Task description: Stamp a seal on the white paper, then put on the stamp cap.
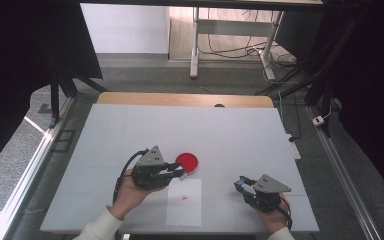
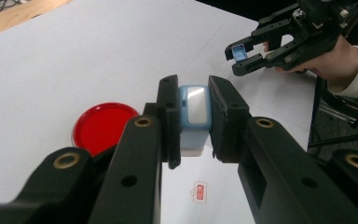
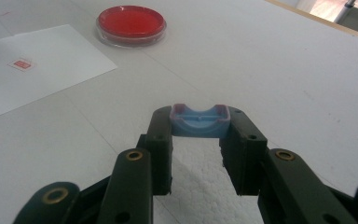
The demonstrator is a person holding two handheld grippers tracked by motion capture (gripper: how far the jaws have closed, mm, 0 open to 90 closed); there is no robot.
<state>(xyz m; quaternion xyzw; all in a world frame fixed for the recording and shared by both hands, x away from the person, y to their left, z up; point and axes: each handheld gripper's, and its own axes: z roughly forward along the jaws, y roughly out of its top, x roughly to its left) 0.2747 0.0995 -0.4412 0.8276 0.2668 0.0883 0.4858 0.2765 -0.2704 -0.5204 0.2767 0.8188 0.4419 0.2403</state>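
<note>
My left gripper [image 1: 179,172] [image 2: 193,95] is shut on a light-blue stamp [image 2: 193,119], held just above the table beside a round red ink pad [image 1: 187,161] [image 2: 101,126] [image 3: 130,22]. A white sheet of paper [image 1: 185,202] [image 3: 37,65] lies in front of the pad and bears a small red stamp mark [image 1: 184,198] [image 2: 199,192] [image 3: 22,64]. To the right, my right gripper [image 1: 241,184] [image 3: 199,116] [image 2: 240,56] is shut on the stamp's blue cap [image 3: 199,120] [image 2: 237,52] [image 1: 240,183], low over the table.
The white table top [image 1: 130,130] spreads wide behind the ink pad, with a wooden edge [image 1: 180,99] at the far side. Metal rails run along both sides of the table. Desk legs and cables stand on the floor beyond.
</note>
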